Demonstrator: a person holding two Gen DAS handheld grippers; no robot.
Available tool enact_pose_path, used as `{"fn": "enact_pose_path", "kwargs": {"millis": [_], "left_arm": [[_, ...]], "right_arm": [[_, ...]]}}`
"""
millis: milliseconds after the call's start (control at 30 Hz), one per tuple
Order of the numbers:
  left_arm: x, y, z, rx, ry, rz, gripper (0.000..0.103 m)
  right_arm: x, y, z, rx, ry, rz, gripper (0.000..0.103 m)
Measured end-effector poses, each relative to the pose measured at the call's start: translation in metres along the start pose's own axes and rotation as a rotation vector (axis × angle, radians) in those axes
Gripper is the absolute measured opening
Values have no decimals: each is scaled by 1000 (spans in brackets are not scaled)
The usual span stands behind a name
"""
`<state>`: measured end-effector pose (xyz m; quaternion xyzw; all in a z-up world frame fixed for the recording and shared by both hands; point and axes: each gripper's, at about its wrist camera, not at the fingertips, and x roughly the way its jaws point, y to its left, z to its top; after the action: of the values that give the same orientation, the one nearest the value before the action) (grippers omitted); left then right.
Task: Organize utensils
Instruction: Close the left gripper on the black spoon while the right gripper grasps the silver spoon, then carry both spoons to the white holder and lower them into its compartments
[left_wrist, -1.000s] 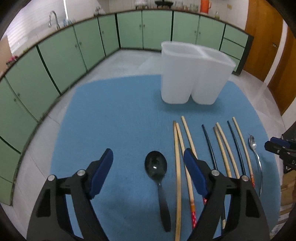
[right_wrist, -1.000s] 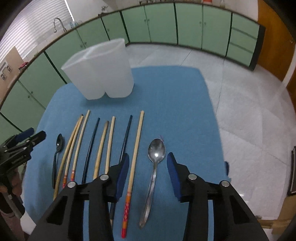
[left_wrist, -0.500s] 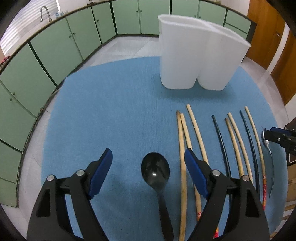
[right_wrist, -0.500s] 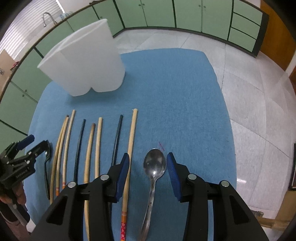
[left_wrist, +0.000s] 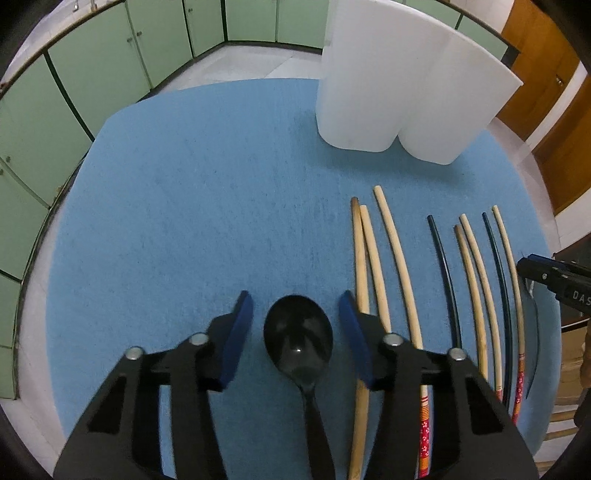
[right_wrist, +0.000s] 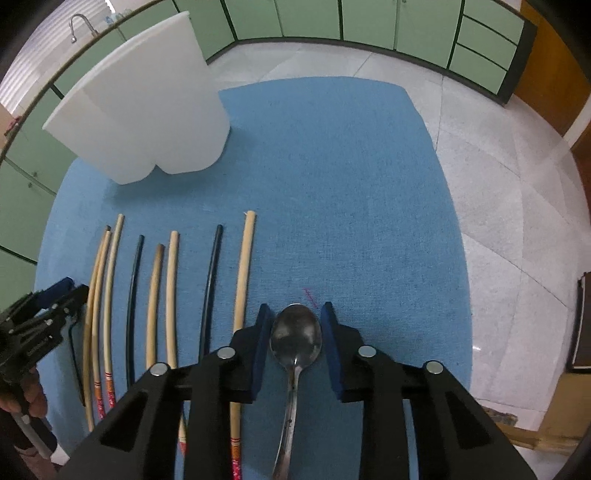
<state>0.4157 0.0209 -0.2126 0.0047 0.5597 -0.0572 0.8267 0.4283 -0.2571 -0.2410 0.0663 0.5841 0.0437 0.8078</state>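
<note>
Both wrist views look steeply down, close over the blue mat (left_wrist: 184, 206); each shares the chopstick row (right_wrist: 170, 288) and far white holder (left_wrist: 399, 92).

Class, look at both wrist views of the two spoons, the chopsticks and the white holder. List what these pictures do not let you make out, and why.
- Inside of the white holder: left wrist view, its top is cut off by the frame; right wrist view, its walls hide it.
- Black spoon handle end: left wrist view, bottom edge.
- Metal spoon handle end: right wrist view, bottom edge.
- Chopsticks lower ends: right wrist view, behind the right gripper.
</note>
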Motion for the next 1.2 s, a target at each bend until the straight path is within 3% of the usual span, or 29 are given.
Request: {"fn": "enact_pose_path", "kwargs": {"millis": [33,167,367,600,800,1200], "left_arm": [[-1,0,0,-3,1,-8,33],[-7,3,-2,-12,-6,-61,33],[-40,1,-13,1,-130,-112,32],[-82,-12,-25,34,-305,-98,32],[-117,-11,-27,38,-426,-60,32],[-157,-16,-9,23,-589,-34,32]], "right_arm": [[0,-1,1,2,-2,4,28],[-9,-6,-5,20,-29,46,28],[-43,-3,-23,-15,-169,84,27],[-91,13,-33,-94,-341,60,27],[-119,25,-21,-125,-449,65,27],[-156,45,-4,-156,-577,99,27]]}}
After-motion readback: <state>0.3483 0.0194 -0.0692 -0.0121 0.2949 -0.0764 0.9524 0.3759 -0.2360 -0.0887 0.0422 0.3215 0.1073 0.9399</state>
